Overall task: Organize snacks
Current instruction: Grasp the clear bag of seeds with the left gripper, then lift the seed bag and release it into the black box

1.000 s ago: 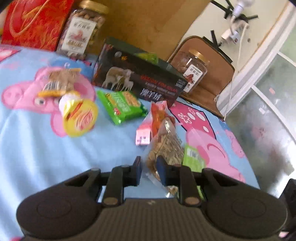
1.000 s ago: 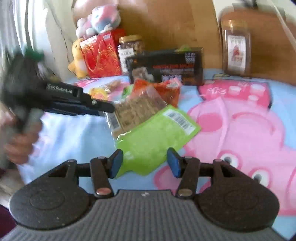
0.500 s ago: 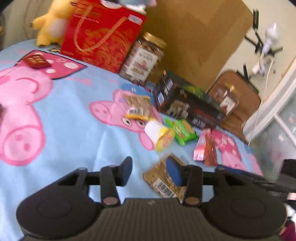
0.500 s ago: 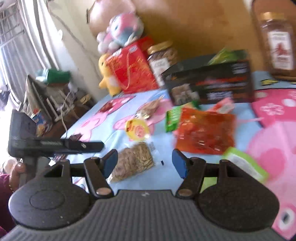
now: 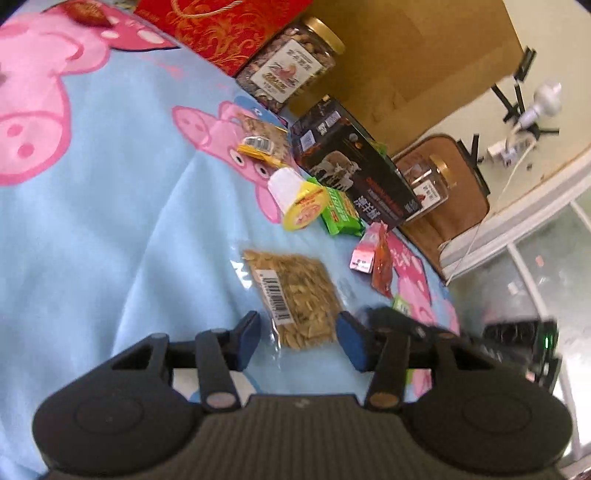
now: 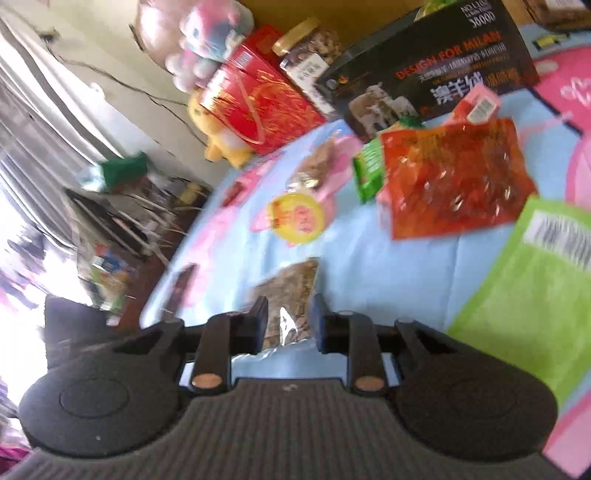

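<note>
A clear bag of seeds with a barcode lies flat on the blue pig-print cloth. My left gripper is open just behind it, not touching. In the right wrist view the same bag lies between my right gripper's narrowed jaws; contact is unclear. Other snacks lie beyond: a yellow-lidded cup, a green pack, a red-orange bag, a lime-green bag, a pink pack.
A black box, two nut jars and a red gift bag stand along the back. A brown case and cardboard are behind. The right gripper's body is at my left view's right.
The left gripper opened and let the seed bag down on the cloth, then drew back. The right gripper moved left to the bag and its jaws narrowed around it.
</note>
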A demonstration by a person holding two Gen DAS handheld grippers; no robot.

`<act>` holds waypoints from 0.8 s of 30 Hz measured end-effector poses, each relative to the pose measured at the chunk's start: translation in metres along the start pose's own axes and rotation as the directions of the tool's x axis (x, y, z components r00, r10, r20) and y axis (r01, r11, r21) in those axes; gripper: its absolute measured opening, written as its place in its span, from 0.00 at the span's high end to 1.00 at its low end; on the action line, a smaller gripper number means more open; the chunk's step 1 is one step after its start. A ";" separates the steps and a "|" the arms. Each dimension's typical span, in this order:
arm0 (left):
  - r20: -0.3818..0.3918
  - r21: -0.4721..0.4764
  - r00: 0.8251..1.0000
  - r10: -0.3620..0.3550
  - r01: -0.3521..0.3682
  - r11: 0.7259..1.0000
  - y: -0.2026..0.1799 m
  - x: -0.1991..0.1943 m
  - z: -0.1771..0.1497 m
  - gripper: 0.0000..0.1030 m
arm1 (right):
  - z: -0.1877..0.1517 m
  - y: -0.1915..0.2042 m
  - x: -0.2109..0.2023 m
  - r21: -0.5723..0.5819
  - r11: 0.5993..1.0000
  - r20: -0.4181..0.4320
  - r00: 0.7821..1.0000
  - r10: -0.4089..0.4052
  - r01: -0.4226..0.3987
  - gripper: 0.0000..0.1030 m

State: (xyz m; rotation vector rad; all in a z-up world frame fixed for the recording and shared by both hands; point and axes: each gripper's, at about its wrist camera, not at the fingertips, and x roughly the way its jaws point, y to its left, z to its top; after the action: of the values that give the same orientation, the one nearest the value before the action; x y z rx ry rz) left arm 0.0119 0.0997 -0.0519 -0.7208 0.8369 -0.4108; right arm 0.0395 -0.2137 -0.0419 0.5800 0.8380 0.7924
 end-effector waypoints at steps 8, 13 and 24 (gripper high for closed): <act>-0.004 0.001 1.000 0.000 0.000 1.000 -0.003 -0.001 0.001 0.51 | -0.021 -0.006 -0.012 0.057 0.998 0.005 1.000 -0.031 0.030 0.77; 0.030 0.006 0.999 0.039 -0.039 0.999 0.003 -0.012 0.009 0.44 | -0.020 -0.007 -0.020 0.070 0.995 0.057 0.996 -0.072 0.068 0.75; 0.032 0.012 0.999 -0.037 0.037 0.999 -0.001 -0.004 0.013 0.73 | -0.017 0.002 0.003 0.084 0.996 0.044 0.999 0.014 -0.017 0.91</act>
State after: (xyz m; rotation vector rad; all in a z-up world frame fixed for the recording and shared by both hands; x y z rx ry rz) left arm 0.0200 0.1064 -0.0431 -0.7314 0.7915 -0.4356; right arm 0.0261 -0.2075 -0.0515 0.6771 0.8313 0.7586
